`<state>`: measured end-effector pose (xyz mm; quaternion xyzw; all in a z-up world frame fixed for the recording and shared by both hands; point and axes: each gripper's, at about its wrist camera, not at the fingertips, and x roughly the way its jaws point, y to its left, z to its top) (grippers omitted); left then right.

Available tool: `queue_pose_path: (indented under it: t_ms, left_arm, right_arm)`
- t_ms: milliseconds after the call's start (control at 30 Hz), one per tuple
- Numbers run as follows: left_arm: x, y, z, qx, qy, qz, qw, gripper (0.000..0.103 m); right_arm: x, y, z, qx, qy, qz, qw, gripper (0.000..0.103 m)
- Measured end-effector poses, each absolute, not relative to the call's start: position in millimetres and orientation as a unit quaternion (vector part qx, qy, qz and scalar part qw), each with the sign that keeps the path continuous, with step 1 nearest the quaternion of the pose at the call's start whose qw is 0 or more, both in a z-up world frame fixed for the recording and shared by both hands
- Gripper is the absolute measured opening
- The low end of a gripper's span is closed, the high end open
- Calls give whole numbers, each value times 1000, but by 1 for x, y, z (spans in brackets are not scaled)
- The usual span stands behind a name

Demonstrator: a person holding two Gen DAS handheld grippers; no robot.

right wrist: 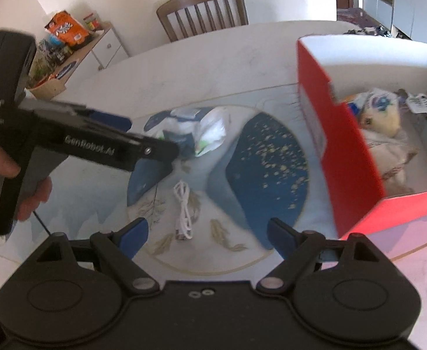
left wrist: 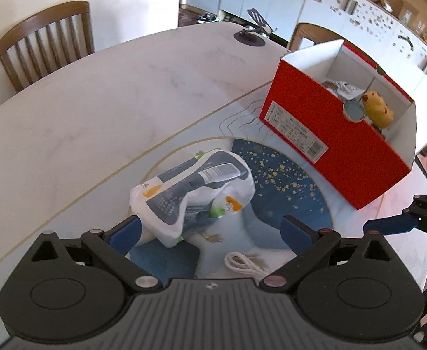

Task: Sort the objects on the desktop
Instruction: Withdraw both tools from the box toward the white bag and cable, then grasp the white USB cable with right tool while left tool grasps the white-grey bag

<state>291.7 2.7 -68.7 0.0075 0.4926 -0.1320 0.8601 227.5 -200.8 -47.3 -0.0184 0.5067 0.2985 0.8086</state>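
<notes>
Left wrist view: the left gripper (left wrist: 210, 230), fingers wide and holding nothing, nears the crumpled white-and-grey plastic packet (left wrist: 193, 192) on the counter (left wrist: 96, 102) beside the red cardboard box (left wrist: 339, 145) (partly filled). Right wrist view: the right gripper (right wrist: 207, 234), equally wide and empty, faces the coiled white cable (right wrist: 183, 210); next, probably, each must close on its item and carry it boxward.

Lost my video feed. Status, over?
Left gripper and right gripper open, empty. Plastic packet and white cable on mat, outside red box. Path clear.

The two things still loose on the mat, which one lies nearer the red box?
The crumpled plastic bag. It sits up the mat, toward the red box, while the coiled white cable lies lower down, close to the left gripper's fingers.
</notes>
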Motion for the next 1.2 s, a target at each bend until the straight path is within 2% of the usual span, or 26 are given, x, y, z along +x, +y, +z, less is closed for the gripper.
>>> queue_pose_path:
  t_ms: [600, 767, 933, 1067, 1200]
  left_arm:
    - [312, -3, -94, 152, 447, -237, 849, 102]
    - [309, -10, -104, 193, 438, -259, 839, 101]
    - [304, -12, -109, 219, 417, -262, 843, 100]
    - [301, -12, -114, 242, 406, -261, 841, 91]
    - [301, -14, -119, 253, 406, -264, 837, 87]
  right_arm:
    - [227, -156, -84, -62, 526, 303, 792, 88]
    - [227, -146, -90, -79, 526, 312, 787, 85]
    - [224, -136, -93, -101, 517, 319, 788, 78]
    - [221, -129, -98, -114, 514, 322, 787, 70]
    - [221, -124, -98, -123, 510, 322, 788, 67]
